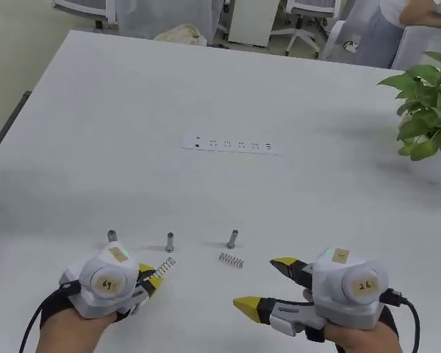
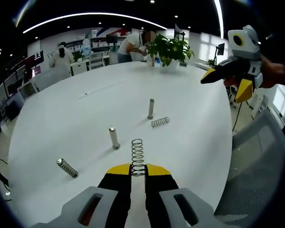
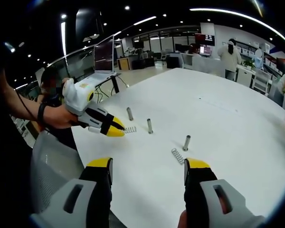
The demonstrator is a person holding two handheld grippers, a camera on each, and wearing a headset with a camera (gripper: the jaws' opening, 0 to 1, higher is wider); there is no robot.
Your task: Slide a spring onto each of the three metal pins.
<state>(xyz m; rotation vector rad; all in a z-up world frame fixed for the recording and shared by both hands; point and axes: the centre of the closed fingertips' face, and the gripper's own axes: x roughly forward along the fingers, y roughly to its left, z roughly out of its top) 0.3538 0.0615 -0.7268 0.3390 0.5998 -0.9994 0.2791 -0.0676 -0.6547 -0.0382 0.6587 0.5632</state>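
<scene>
Our left gripper point(image 2: 138, 167) clenches a spring point(image 2: 137, 154) at its jaw tips. Our right gripper point(image 3: 149, 164) gapes, a loose spring point(image 3: 177, 156) just ahead.

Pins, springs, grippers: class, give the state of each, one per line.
Left pin: upright, spring on it.
Middle pin: upright, bare.
Right pin: upright, bare.
Loose spring: lying flat near the right pin.
Held spring: gripped by one end.
Left gripper: shut on the held spring.
Right gripper: open, empty.
</scene>
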